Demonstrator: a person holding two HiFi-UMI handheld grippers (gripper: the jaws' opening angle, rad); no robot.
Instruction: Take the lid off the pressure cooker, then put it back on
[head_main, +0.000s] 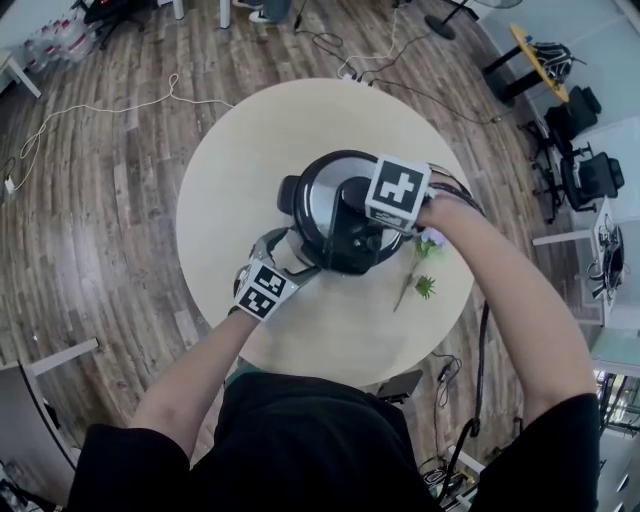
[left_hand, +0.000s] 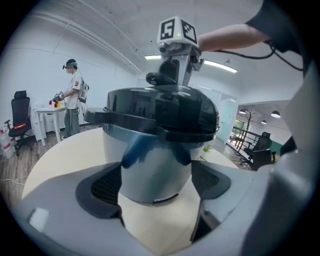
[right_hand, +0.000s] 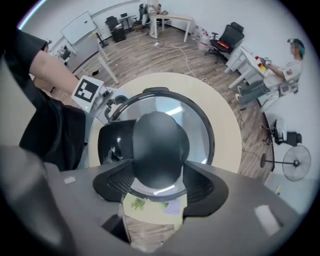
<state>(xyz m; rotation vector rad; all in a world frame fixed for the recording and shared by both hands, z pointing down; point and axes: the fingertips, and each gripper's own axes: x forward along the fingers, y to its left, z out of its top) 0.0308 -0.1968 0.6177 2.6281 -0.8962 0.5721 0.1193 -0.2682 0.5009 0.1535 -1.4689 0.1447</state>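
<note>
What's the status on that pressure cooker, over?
Right gripper shut on the knob of the lid. Left gripper clamps the cooker body. Lid seated. Flower sprig alongside, nothing blocking.

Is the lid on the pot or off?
On. The lid sits level on the pressure cooker, no gap showing.
</note>
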